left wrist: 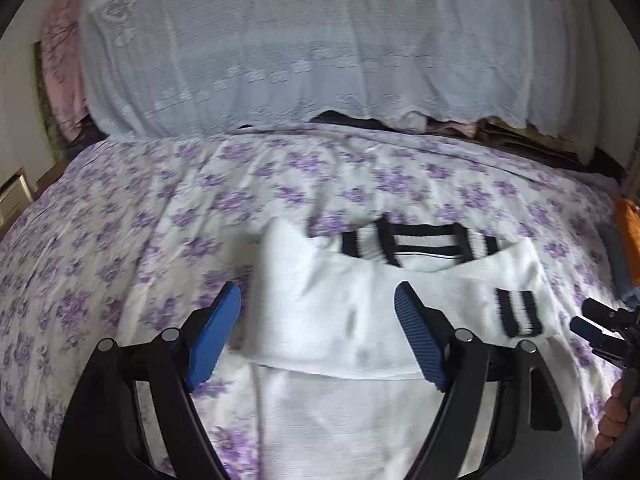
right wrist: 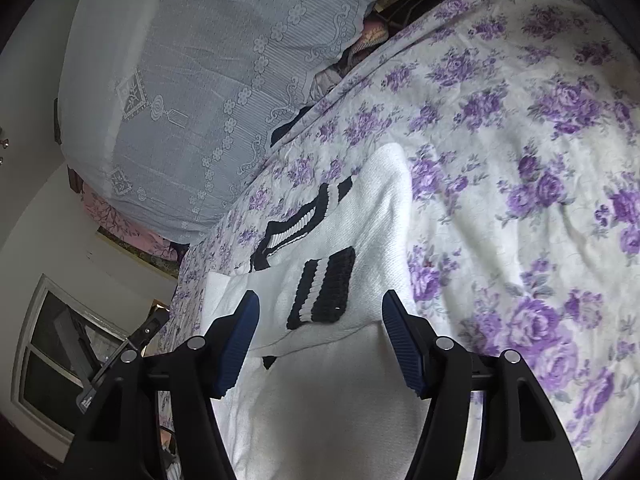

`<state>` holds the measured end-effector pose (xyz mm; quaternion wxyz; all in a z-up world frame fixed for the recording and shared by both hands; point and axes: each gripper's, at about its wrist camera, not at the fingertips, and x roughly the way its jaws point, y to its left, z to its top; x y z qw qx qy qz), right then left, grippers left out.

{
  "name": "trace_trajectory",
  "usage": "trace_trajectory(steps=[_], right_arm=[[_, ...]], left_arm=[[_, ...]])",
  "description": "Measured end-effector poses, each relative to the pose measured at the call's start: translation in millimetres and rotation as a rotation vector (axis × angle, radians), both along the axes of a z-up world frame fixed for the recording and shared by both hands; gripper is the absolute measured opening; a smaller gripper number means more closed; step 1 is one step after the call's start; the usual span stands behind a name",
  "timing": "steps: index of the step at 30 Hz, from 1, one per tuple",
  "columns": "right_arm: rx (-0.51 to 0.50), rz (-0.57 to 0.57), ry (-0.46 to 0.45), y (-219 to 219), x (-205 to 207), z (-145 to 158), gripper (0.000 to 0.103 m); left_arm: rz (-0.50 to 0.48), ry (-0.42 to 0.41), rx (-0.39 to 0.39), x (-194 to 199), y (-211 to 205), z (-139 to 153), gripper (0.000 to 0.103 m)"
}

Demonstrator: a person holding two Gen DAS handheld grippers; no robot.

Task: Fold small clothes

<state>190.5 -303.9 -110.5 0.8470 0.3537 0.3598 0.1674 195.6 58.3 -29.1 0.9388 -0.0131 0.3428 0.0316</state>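
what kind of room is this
Most likely a bedroom: a bed with a purple floral bedspread, a big bundle under a lace cover at its far edge, and a white sweater laid out for folding.

1. Home bedroom: bed w/ purple-floral sheet (left wrist: 168,216) across most of both views.
2. Big pile under pale lace cover (left wrist: 304,48) along bed's far edge, pink bedding (left wrist: 64,60) beside it.
3. White-framed window (right wrist: 48,360) in plain wall.
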Motion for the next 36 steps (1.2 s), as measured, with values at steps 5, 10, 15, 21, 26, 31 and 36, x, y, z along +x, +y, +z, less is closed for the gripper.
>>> trace_trajectory(steps=[5,10,15,21,26,31,36], right_arm=[[0.001,0.028,0.096,21,32,-10,0.050],[-0.205,0.047,0.133,56,58,-14,0.035],[-0.350,-0.029,-0.058,50,47,31,0.010],[-0.476,-0.003,0.080,28,71,-7,0.013],[-0.448,-0.089,-0.042,24,52,26,0.019],[-0.462,0.040,-0.064,69,80,37,0.017],[-0.551,0.077,0.035,89,110,-10,0.012]], left_arm=[[0.097,0.090,0.003,17,43,-32,0.076],[0.120,0.167,0.027,33,48,-65,0.076],[0.133,0.142,-0.010,27,55,-60,0.076],[0.108,0.248,0.122,59,36,-74,0.087],[0.155,0.197,0.129,54,38,-61,0.086],[0.049,0.154,0.134,77,7,-35,0.086],[0.059,0.274,0.184,114,-5,-93,0.090]])
